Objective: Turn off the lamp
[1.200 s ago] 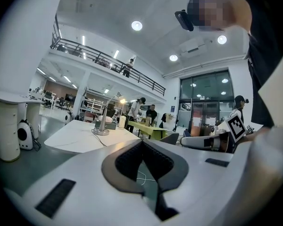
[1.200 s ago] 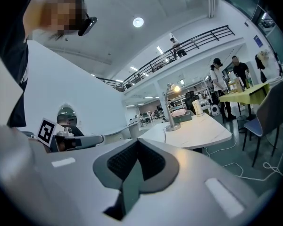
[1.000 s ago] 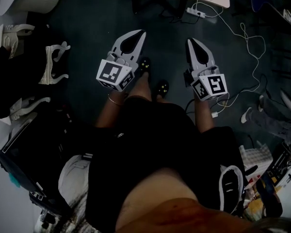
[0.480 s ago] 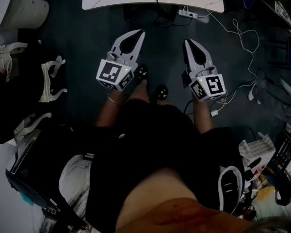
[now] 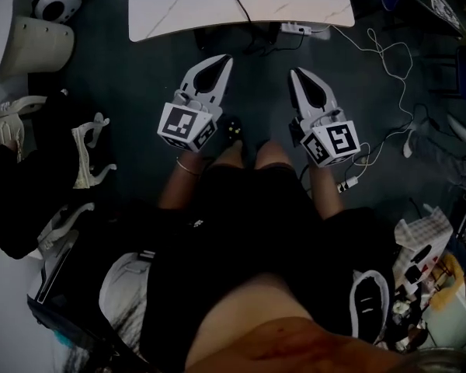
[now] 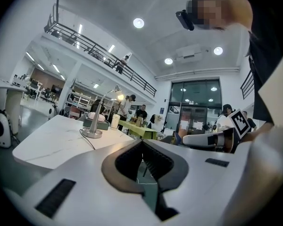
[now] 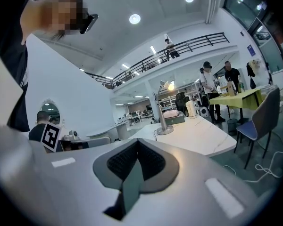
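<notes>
Your left gripper [image 5: 226, 58] points level toward the white table [image 5: 295, 2]. Its jaws meet at the tips, and nothing sits between them; only the hollow behind the tips shows as a gap. Your right gripper [image 5: 296, 73] is just beside it and points slightly downward. Its jaws are also fully closed, and it holds nothing.

The lamp [image 6: 94, 125] stands on the table, well ahead of both grippers. From your left gripper it is ahead and off to the left. From your right gripper it is ahead and a little to the right. Neither gripper touches it. It has a round metal base and a slim stem that leans up to a glowing top, so it is lit. A dark cable [image 6: 88, 144] runs from the base across the tabletop toward you.

On the floor ahead of your right gripper, a white power strip [image 5: 295, 28] lies at the table's near edge. A white cord [image 5: 392, 61] loops away from it to the right. A grey chair [image 7: 260, 120] stands to the right of that gripper, beside the table. Far beyond the lamp, a few people stand around a yellow-green table [image 7: 233, 98].
</notes>
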A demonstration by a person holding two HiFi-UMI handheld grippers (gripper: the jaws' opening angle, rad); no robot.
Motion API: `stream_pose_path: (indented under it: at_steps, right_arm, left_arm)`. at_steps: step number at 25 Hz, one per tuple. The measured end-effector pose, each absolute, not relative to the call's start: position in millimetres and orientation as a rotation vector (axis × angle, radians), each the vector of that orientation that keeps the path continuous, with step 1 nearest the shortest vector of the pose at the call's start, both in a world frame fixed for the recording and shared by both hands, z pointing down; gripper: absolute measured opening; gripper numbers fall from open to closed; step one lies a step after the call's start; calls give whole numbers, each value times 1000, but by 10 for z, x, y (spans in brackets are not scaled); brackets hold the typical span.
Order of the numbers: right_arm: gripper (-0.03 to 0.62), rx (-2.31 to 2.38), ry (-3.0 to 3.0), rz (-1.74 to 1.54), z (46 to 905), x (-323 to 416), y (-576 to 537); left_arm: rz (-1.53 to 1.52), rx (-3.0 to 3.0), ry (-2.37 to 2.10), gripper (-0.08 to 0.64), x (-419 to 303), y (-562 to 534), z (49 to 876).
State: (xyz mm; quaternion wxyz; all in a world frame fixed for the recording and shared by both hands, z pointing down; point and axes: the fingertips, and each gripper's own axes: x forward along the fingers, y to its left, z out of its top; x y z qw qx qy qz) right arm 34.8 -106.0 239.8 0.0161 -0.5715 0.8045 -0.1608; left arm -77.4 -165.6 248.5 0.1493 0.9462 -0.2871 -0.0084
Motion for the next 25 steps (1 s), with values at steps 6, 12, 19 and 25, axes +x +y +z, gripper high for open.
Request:
stream_pose_path:
  at_steps: [6, 12, 19, 25]
  right_arm:
    - [0, -1772, 2517, -542, 2516, 330, -1092]
    - [0, -1723, 2550, -571, 2635, 312, -1181]
    - [0, -1696, 2554, -617, 2886, 336, -1260]
    - [0, -1685, 2565, -655, 3151, 381, -1343]
  left_arm:
    - [-8, 2700, -831, 6, -751, -1656, 2606]
    - [20, 2651, -885, 6, -725, -1637, 2780]
    - [35, 2612, -938, 6, -748, -1639, 2971]
    - [70, 2617, -987, 6, -756, -1672, 3167]
